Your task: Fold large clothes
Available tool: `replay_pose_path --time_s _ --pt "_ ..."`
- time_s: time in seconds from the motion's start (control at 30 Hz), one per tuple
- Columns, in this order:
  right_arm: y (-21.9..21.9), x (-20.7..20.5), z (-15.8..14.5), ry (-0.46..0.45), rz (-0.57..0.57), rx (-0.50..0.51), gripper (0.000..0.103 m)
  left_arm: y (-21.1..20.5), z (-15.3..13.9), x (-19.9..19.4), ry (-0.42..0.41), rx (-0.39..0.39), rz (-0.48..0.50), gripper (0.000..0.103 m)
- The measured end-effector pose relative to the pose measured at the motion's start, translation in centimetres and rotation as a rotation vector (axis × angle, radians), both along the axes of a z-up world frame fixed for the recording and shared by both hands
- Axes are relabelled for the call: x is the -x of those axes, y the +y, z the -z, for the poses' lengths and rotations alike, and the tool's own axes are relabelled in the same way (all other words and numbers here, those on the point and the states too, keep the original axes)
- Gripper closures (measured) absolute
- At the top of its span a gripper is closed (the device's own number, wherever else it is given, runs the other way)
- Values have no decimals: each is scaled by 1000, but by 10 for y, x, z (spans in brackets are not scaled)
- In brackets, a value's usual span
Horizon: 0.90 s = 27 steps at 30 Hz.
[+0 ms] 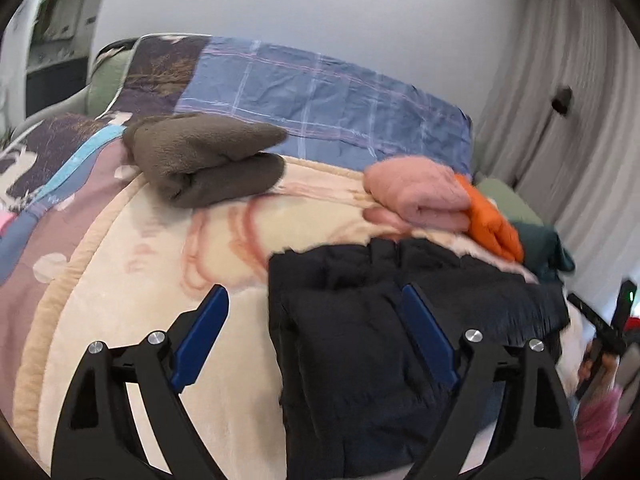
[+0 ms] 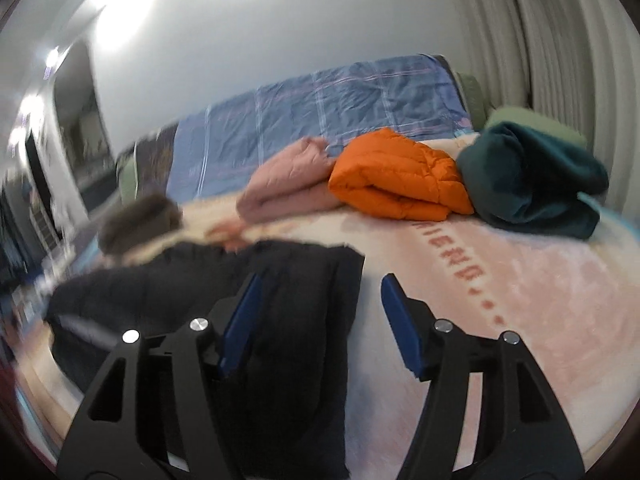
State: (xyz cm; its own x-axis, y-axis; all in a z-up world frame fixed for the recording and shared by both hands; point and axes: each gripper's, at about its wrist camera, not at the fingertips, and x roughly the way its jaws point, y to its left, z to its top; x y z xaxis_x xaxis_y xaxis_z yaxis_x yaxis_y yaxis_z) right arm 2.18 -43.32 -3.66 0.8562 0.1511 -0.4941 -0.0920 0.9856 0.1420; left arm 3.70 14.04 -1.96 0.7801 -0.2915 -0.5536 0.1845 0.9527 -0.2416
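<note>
1. Right up close, the left gripper stands with its jaws spread wide and nothing clamped: one blue pad hangs over bare blanket, the other lies over the dark jacket without pinching it
2. Across on the other side, the right gripper is parted too, moderately wide, empty, one pad over the jacket's edge and one over the blanket
3. Now biggest first: the bed, covered in a cream and pink plush blanket, carries everything here
4. Behind it, a blue checked quilt is heaped along the wall
5. The dark jacket, the garment in play, lies in a folded slab on the near part of the blanket, between the two grippers and free of both
6. Further back, well apart from it, folded bundles wait: a teal one, an orange puffer touching a pink one, and a brown fleece off by itself
7. My read: this fold looks about finished, with the jacket let go
8. The risk now: puffy padding may spring back and the top layer slide open with nobody pressing it
9. Another: a pad sitting over the cloth could snag a layer as a hand pulls back and drag the fold crooked
10. Both views are smeared, so I cannot tell how neat the jacket's far edge is
</note>
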Motion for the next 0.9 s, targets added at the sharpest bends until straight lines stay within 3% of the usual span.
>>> replay_pose_path --time_s 0.27,0.4,0.5,0.6,0.7,0.83,0.9 --pt "40 22 25 93 -138 312 28 -67 23 55 -27 -417 162 15" --pt "56 16 46 141 -146 442 28 -91 49 57 -20 -591 179 15" --pt "58 9 45 127 -133 446 28 -99 67 38 -2 -688 149 15" --pt "57 -8 33 75 -80 444 28 -97 65 12 -13 -698 108 15" --pt "49 -27 12 13 -7 382 27 -93 39 -14 -90 -661 44 15" --pt "32 -57 -9 -7 95 248 25 -78 -8 -47 -186 -520 -72 15" --pt "25 -66 -12 1 122 184 25 -63 -26 -60 -204 -400 -122 15"
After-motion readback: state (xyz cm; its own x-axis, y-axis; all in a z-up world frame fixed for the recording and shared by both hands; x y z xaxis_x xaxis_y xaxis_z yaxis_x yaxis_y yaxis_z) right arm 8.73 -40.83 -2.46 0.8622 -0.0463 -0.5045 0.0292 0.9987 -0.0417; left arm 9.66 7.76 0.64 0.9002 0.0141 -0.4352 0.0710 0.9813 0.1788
